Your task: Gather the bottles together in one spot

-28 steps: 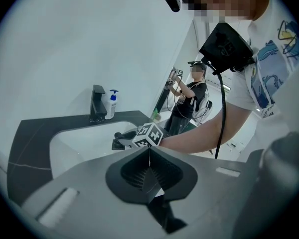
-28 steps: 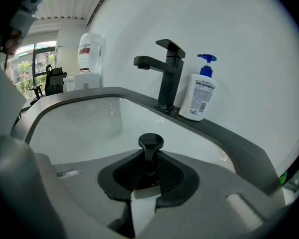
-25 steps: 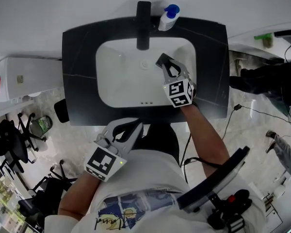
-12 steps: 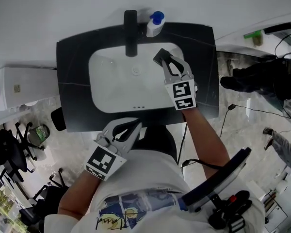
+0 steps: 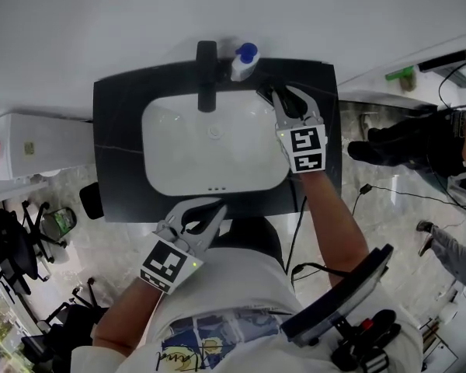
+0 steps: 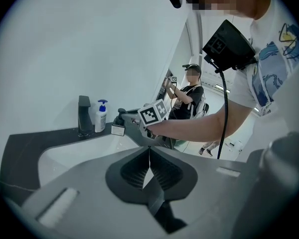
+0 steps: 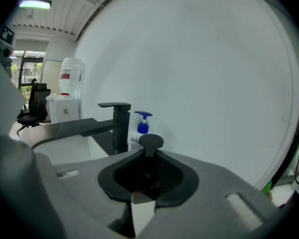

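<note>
Right hand-held gripper (image 5: 286,99) is clenched on the black pump bottle (image 7: 150,143), pump head poking up above the jaws and a white label showing below them. It sits over the back right of the basin (image 5: 179,169), near the white bottle with the blue pump (image 5: 241,64), which stands on the worktop (image 5: 116,130) just beside the faucet (image 5: 206,76). That looks like the gathering spot. The black bottle seems to be off the worktop, though I can't say so for certain. The left hand-held gripper (image 6: 149,158) hangs back at the near edge, jaws pressed together on nothing. As for handling, both bottles look like stiff plastic, so they should take a firm squeeze without giving. Their weight depends on how full they are (no way to see through that black shell). Smooth walls beside a sink suggest a slippery surface, and a tall pump makes each one inclined to tip when set down. The sound place to hold is the body, at or just under the shoulder, which is about where the jaws sit now. The pump neck would be a poor choice, since it may swivel or sink under pressure. The bottle wants setting down upright and square, close beside the white bottle without knocking it.
</note>
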`<state>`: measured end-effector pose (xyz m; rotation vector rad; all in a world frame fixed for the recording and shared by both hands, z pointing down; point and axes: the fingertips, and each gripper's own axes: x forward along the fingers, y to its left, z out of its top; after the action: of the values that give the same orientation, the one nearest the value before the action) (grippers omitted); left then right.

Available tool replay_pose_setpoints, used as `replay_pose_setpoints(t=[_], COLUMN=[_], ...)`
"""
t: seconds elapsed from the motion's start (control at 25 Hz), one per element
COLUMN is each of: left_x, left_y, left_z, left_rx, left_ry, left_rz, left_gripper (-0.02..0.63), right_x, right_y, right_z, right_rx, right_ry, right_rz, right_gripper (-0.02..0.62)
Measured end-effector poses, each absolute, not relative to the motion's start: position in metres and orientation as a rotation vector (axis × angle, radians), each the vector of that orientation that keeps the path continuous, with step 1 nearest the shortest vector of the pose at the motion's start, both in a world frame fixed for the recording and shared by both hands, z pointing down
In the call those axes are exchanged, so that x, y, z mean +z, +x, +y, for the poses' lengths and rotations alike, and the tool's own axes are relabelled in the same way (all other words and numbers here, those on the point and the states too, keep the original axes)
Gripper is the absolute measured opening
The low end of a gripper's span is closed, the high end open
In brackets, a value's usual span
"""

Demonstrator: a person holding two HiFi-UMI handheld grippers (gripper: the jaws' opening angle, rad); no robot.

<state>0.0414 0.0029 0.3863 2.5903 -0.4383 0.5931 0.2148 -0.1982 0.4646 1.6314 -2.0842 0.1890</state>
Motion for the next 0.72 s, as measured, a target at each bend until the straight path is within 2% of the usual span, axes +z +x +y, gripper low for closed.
replay_pose_setpoints(t=[0.36, 0.72], left_x=[0.389, 0.393], left_y=[0.060, 0.074], left_z=[-0.014, -0.026], left_rx=[0.600, 0.594], left_ry=[2.560, 2.536], left_rz=[-0.506, -0.538], left_gripper=[0.006, 0.006], right_x=[0.476, 0.478], right_y=[0.254, 0.263], right_z=[-0.251, -0.270], right_rx=[0.176, 0.173], right_ry=[1.663, 1.693], right_rz=[-2.099, -2.165], right_gripper=[0.058, 0.057])
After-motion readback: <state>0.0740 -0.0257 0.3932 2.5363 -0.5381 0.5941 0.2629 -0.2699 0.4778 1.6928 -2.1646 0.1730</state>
